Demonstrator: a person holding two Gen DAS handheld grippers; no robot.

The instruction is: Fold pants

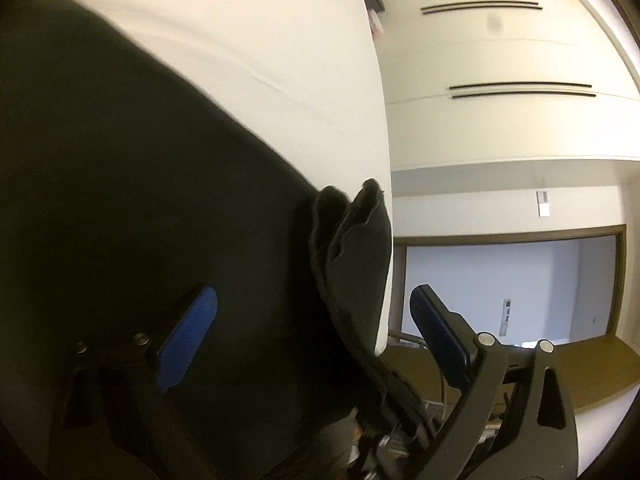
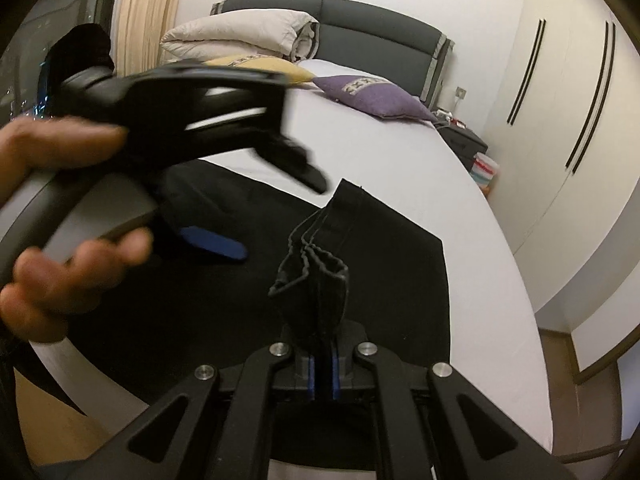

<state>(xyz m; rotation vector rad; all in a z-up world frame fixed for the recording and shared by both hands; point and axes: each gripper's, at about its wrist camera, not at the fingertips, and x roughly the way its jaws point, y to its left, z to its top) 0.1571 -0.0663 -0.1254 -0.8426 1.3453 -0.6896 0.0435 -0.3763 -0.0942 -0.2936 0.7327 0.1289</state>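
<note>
Black pants lie spread on the white bed. My right gripper is shut on a bunched hem of the pants, which stands up from between the blue pads. My left gripper is open, its blue pads wide apart, with the lifted pants hem between them. In the right wrist view the left gripper hovers over the pants, held by a hand; it is blurred.
A folded duvet, a yellow pillow and a purple pillow lie at the headboard. A dark nightstand and white wardrobes stand to the right of the bed.
</note>
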